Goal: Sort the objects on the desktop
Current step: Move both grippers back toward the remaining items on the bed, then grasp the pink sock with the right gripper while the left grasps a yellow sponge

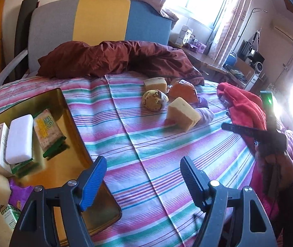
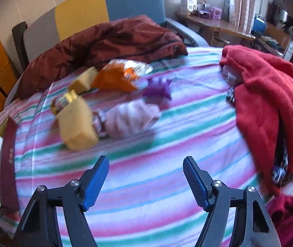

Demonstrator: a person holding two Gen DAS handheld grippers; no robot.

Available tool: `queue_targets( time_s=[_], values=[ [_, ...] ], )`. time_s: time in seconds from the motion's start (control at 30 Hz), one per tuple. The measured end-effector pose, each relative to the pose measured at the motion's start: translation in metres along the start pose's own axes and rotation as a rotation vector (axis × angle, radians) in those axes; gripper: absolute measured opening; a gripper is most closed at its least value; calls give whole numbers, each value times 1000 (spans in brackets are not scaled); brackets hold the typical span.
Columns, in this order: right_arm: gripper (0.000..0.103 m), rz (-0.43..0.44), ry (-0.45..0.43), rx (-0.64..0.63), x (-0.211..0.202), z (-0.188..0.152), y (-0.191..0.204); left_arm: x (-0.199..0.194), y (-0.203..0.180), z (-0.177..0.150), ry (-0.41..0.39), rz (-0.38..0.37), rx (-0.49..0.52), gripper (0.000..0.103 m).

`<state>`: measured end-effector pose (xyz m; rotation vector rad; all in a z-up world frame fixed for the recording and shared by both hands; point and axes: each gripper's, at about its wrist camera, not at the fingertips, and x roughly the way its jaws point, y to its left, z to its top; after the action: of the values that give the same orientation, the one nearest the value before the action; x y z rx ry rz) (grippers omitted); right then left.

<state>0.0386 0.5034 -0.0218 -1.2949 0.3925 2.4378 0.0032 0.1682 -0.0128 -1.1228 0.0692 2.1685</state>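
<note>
Several boxes and a white bar (image 1: 19, 139) are already laid in the gold tray (image 1: 78, 135) at the bed's left edge. Two sponges (image 1: 182, 113), a ball (image 1: 154, 99) and an orange packet (image 1: 182, 92) are left mid-bed, near the far edge. The left gripper (image 1: 143, 181) and right gripper (image 2: 146, 182) are held wide apart, with nothing gripped.
</note>
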Motion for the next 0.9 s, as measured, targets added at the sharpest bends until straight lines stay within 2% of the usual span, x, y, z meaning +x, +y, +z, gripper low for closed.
queue_targets(
  time_s=[0.13,0.23,0.4,0.67,0.73,0.77,0.9],
  values=[
    [75,5,-13,-5,12,15,-5,5,-3,1,13,0,5,75],
    [75,-15,-25,-59,23,25,3,7,-1,2,17,5,4,75],
    [92,10,-19,-138,46,37,20,11,2,3,32,6,-7,75],
    [91,21,53,-246,87,48,43,15,0,6,35,9,0,75],
    [77,11,57,-260,92,46,46,16,-2,8,40,1,0,75],
    [54,4,68,-252,93,45,44,17,-3,9,39,0,5,75],
    [46,19,68,-214,86,43,33,21,-9,16,41,-18,17,75]
  ],
)
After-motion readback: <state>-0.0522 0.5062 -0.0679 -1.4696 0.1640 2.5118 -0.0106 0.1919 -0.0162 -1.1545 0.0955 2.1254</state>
